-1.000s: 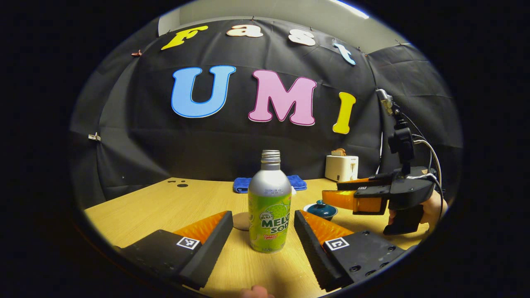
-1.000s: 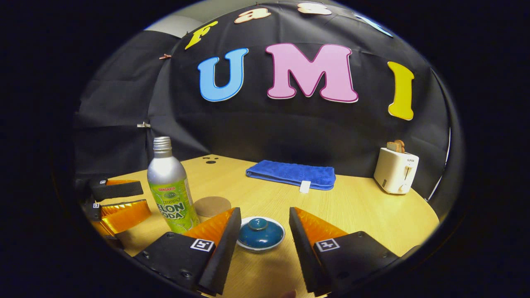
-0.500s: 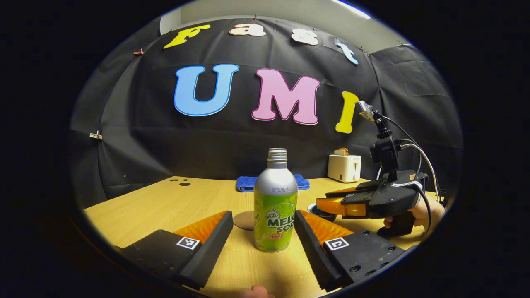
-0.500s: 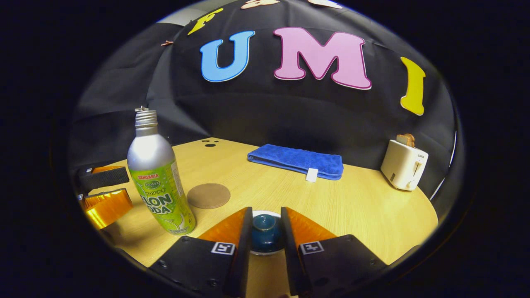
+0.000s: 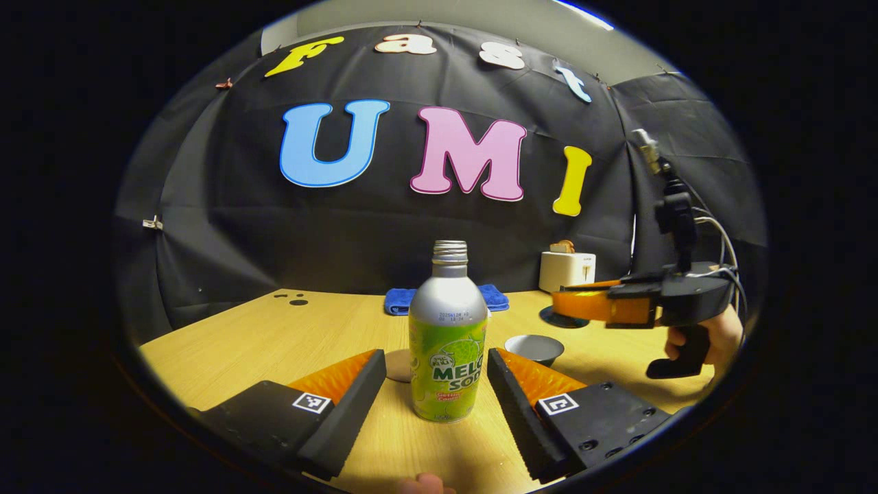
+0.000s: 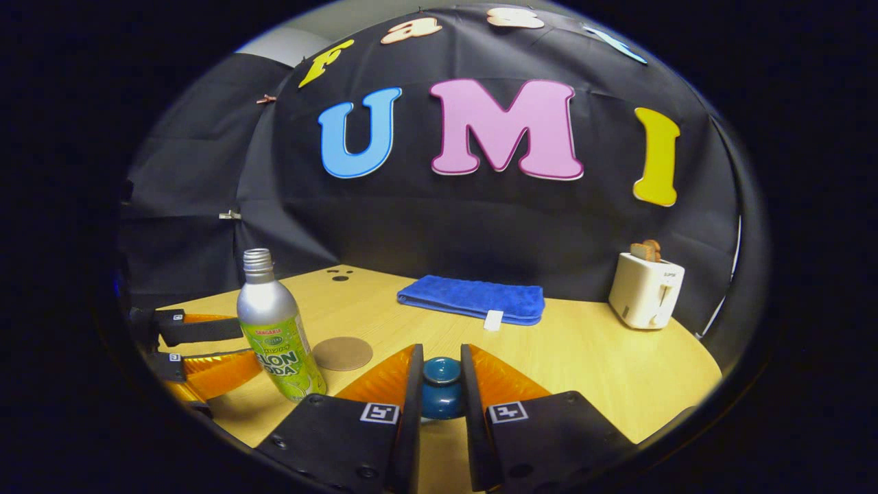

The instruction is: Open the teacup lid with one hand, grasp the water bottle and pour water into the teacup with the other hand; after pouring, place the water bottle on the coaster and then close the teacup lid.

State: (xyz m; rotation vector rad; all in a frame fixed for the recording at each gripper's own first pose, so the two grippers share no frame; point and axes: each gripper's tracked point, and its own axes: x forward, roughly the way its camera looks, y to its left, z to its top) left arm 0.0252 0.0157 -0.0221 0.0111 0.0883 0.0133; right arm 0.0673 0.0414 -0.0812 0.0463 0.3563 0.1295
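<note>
The right hand-held gripper (image 6: 441,384) grips the teacup lid (image 6: 441,394) above the counter (image 6: 583,350), while the left hand-held gripper (image 5: 439,381), fingers spread, flanks the upright water bottle (image 5: 447,343), with the open teacup (image 5: 534,348) at its 2 o'clock.

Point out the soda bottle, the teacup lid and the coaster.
soda bottle (image 5: 447,343), left gripper view, on its green label.
teacup lid (image 6: 441,371), right gripper view, on its blue knob between the fingers.
coaster (image 6: 343,353), right gripper view, on its flat brown top.

A staged recording booth, not a real home: black cloth wall (image 6: 206,171) pinned up behind a light wooden counter (image 6: 617,357) carrying household props, a white toaster (image 6: 645,288) and folded blue towel (image 6: 473,298).
</note>
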